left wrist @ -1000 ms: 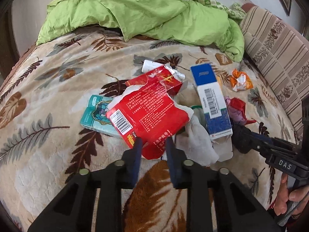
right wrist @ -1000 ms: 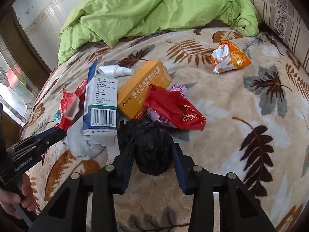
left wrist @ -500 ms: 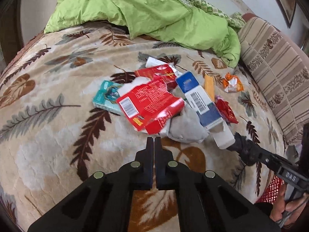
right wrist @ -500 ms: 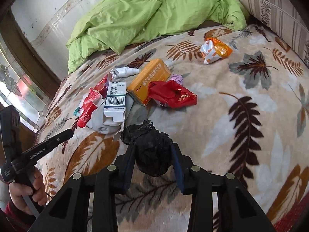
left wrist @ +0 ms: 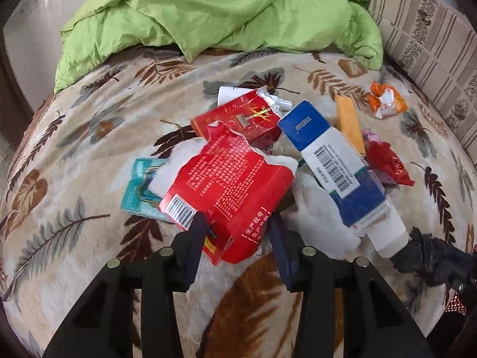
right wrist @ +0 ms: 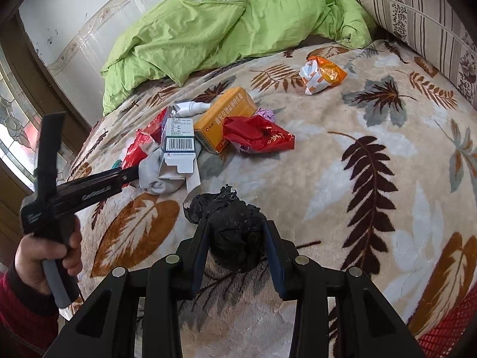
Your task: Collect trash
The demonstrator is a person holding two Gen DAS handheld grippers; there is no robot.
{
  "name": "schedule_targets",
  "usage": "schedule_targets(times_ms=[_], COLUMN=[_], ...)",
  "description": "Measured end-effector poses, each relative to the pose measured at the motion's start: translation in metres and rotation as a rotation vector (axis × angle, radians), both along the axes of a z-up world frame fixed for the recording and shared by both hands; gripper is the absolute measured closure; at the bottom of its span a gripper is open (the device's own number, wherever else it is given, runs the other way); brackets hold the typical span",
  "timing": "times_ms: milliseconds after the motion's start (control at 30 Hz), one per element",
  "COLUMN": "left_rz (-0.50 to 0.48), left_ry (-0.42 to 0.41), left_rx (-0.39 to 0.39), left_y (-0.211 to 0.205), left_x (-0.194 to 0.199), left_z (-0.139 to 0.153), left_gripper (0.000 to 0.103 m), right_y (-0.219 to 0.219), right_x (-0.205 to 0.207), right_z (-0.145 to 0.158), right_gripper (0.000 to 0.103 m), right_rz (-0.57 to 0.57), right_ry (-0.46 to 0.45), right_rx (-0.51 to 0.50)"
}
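Left wrist view: the left gripper (left wrist: 238,232) gapes around the red packet's (left wrist: 226,191) near edge; beside that packet, the right gripper (right wrist: 235,238) pinches a black bag (right wrist: 235,232).

The bed (left wrist: 89,155) has a soft fuzzy blanket, the green quilt (left wrist: 208,15) is thin wrinkly cloth, the red packet (left wrist: 226,188) is shiny, and the black bag (right wrist: 235,232) is crinkly plastic.
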State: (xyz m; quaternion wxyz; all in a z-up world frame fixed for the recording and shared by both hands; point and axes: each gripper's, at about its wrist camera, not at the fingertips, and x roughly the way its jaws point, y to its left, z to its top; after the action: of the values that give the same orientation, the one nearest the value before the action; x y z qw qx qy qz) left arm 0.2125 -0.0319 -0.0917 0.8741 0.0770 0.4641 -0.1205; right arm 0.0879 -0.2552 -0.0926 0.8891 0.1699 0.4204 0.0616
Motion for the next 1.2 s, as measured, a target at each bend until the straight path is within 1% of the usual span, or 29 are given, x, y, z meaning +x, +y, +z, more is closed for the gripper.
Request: schedule_targets(times_ms=[33,100,167,200,300,333,433,500,600,767,900,1067,1200], left_rz=[-0.001,-0.003,0.011,0.022,0.039,0.042,0.036,0.038,0.043,0.037,0.003,-0.038,-0.074], left_ry=[-0.007,-0.031,-0.055,-0.057,-0.056,-0.053,-0.037,-0.035,-0.004,-0.009,-0.013,-0.026,-0.029], left_rx=[-0.001,0.006,-0.003,-0.016,-0.076,-0.085,-0.147,-0.159,-0.206,-0.230,-0.238,-0.248,-0.249], left_y=[-0.001,-0.003,-0.004,-0.003,0.005,0.008,0.017,0.022,0.028,0.024,0.012,-0.004,-0.018], left_x=[0.001,-0.002,-0.006,-0.008,-0.021,-0.025,-0.044,-0.059,-0.084,-0.117,-0.130,-0.140,-0.146], left_z=[-0.002,-0.001,0.003,0.006,0.015,0.018,0.026,0.029,0.025,0.020,0.026,0.038,0.044], left_gripper=[0.067,0.074,0.079,0.082,0.084,0.084,0.085,0.085,0.086,0.087,0.087,0.087,0.087], right_y=[0.000,0.000,0.000,0.000,0.003,0.004,0.003,0.002,0.001,0.001,0.002,-0.010,-0.020], right_x=[0.000,-0.001,-0.001,-0.001,-0.002,-0.002,-0.004,-0.003,-0.004,-0.007,-0.015,-0.029,-0.042], right_z=[-0.001,0.000,0.000,0.000,0.001,0.001,0.003,0.003,0.003,0.006,0.011,0.014,0.020], right_gripper=[0.064,0.064,0.064,0.064,0.064,0.064,0.064,0.064,0.064,0.064,0.064,0.064,0.064], right_rz=[0.000,0.001,-0.002,-0.005,-0.002,0.000,0.001,-0.004,-0.006,-0.009,-0.010,-0.030,-0.045], right_ry=[0.002,-0.013,-0.020,-0.025,-0.038,-0.042,-0.052,-0.050,-0.057,-0.072,-0.090,-0.075,-0.077], right_rx=[0.000,0.003,0.001,0.002,-0.009,-0.013,-0.010,-0.004,0.006,0.003,-0.007,0.049,0.073])
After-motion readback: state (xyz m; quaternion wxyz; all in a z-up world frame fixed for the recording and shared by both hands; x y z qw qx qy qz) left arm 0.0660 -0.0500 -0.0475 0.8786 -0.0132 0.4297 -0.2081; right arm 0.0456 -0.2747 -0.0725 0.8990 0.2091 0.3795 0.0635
